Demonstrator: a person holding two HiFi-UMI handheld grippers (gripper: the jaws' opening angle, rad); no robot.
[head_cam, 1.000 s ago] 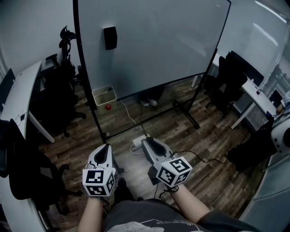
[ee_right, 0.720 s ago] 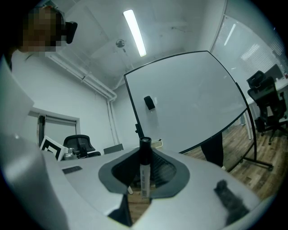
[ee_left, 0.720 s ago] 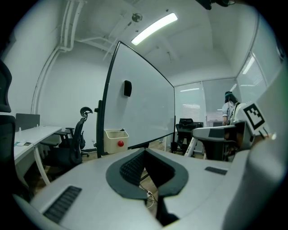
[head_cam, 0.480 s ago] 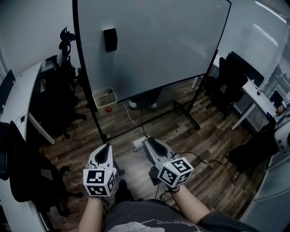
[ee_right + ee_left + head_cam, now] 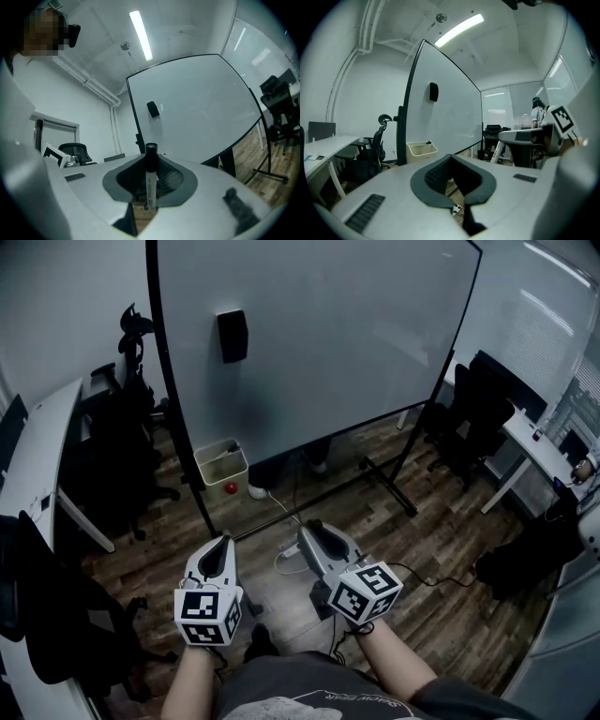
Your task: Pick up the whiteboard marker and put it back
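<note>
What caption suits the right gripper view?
Right gripper clamps an upright whiteboard marker, facing the whiteboard.

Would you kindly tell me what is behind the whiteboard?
Below the lower edge of the whiteboard, a person's dark legs and one light shoe show on the wooden floor. The board covers the rest of that person.

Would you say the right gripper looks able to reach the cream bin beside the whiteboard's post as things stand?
Probably yes, after a step closer. The right gripper holds the whiteboard marker, no furniture stands between it and the cream bin, and the bin's top is open.
</note>
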